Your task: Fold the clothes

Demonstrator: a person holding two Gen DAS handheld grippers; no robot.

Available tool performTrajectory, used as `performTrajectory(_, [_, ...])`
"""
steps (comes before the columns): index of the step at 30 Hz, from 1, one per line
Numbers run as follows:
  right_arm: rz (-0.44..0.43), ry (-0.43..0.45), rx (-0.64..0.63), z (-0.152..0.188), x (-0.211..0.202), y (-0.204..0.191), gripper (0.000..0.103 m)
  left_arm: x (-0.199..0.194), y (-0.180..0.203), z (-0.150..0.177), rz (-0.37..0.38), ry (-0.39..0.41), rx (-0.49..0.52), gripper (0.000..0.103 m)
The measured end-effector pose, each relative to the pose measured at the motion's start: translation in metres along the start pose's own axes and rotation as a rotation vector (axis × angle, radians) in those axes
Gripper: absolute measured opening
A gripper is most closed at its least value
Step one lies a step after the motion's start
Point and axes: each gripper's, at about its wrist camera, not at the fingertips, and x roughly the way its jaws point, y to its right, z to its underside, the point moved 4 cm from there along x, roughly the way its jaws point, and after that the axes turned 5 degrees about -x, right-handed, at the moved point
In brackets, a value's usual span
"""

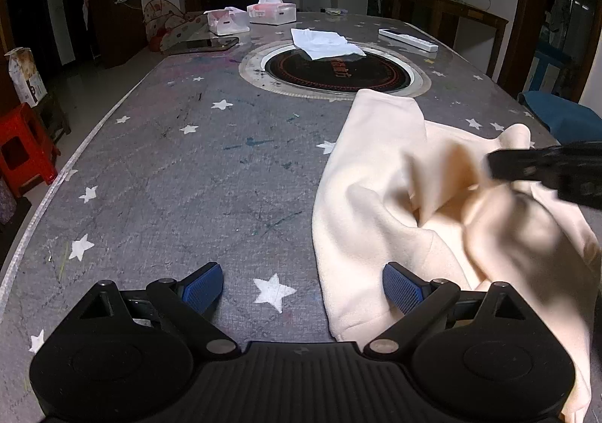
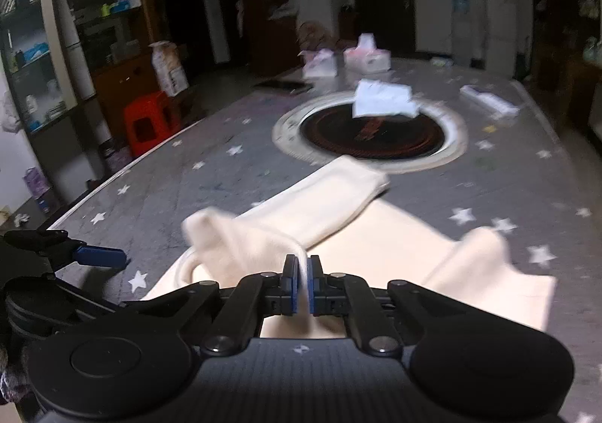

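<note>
A cream sweatshirt (image 1: pixel 380 197) lies rumpled on the grey star-patterned table (image 1: pixel 188 167), one sleeve stretched toward the round hotplate. My left gripper (image 1: pixel 303 289) hovers open just above the table at the garment's near left edge, nothing between its blue pads. In the left wrist view the right gripper (image 1: pixel 500 165) comes in from the right, blurred, over the cloth. In the right wrist view my right gripper (image 2: pixel 301 285) is shut on a fold of the cream sweatshirt (image 2: pixel 320 204), lifting it off the table. The left gripper's blue fingertip (image 2: pixel 99 255) shows at the left.
A round black hotplate (image 1: pixel 335 75) is set in the table's middle, with a white cloth (image 1: pixel 325 43) on its far rim. Tissue boxes (image 1: pixel 271 11), a phone (image 1: pixel 210 43) and a white power strip (image 1: pixel 408 39) lie beyond. A red stool (image 1: pixel 22 148) stands left of the table.
</note>
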Motion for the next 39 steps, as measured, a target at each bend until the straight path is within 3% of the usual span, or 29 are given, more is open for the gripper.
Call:
performTrajectory(6, [0.096, 0.065, 0.019, 0.002, -0.04, 0.014, 0.004, 0.001, -0.001, 0.0, -0.001, -0.001, -0.001, 0.096])
performTrajectory(13, [0.284, 0.091, 0.063, 0.037, -0.099, 0.034, 0.004, 0.002, -0.003, 0.0, 0.002, 0.001, 0.001, 0.097])
performTrajectory(22, [0.463, 0.001, 0.152, 0.097, -0.146, 0.062, 0.004, 0.001, -0.002, 0.001, 0.001, 0.005, 0.005, 0.097])
performTrajectory(32, [0.515, -0.035, 0.209, 0.121, -0.168, 0.075, 0.011, -0.003, 0.001, -0.01, -0.01, 0.025, 0.025, 0.096])
performTrajectory(39, [0.385, 0.009, 0.162, 0.101, -0.154, 0.05, 0.027, 0.003, 0.013, -0.031, -0.014, 0.064, 0.071, 0.101])
